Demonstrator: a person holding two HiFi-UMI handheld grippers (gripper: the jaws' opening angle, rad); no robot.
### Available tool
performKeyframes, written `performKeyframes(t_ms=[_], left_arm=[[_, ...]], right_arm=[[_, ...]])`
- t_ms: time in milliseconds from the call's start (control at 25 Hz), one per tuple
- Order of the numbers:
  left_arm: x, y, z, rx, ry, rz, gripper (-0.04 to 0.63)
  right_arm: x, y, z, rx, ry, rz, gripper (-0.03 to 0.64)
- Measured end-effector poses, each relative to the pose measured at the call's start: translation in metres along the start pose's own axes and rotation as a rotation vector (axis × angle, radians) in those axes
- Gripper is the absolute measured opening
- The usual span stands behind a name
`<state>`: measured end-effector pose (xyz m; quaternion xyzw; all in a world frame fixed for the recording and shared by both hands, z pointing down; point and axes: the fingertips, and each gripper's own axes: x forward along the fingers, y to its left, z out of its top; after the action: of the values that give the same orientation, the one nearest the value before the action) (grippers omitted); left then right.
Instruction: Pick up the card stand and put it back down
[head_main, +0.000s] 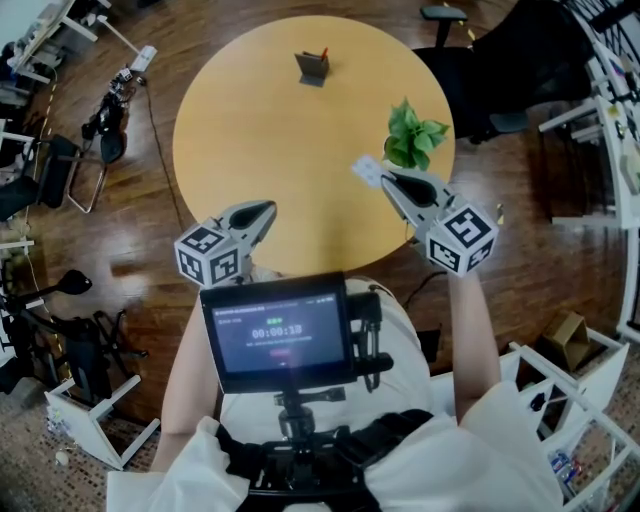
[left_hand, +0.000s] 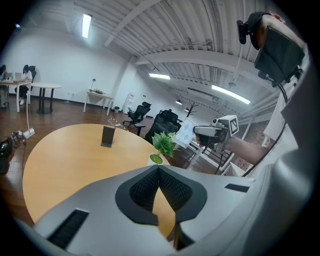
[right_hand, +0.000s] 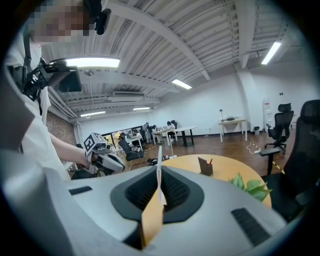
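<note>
Head view: card stand (head_main: 313, 67) stands at the upper middle of the frame, on the far side of the round table (head_main: 260, 150), well apart from both grippers. Plant (head_main: 412, 135) sits at the table's right edge. Right gripper (head_main: 386, 178), just below the plant, is clamped on a white card (head_main: 366, 170). Left gripper (head_main: 268, 208) is at the table's lower edge, jaws together, nothing between them.

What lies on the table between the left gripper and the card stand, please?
Nothing: the head view shows bare tabletop between the left gripper and the card stand; the potted plant stands off to one side.
</note>
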<state>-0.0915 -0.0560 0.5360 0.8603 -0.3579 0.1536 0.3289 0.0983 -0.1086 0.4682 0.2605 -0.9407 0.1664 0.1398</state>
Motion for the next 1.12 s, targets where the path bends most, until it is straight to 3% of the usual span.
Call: performKeyframes(t_ms=[1120], left_arm=[[0.021,0.008,-0.031,-0.019,0.078,0.052,0.002]], right_arm=[[0.038,-0.044,-0.082,0.030,0.095,-0.034,0.034]])
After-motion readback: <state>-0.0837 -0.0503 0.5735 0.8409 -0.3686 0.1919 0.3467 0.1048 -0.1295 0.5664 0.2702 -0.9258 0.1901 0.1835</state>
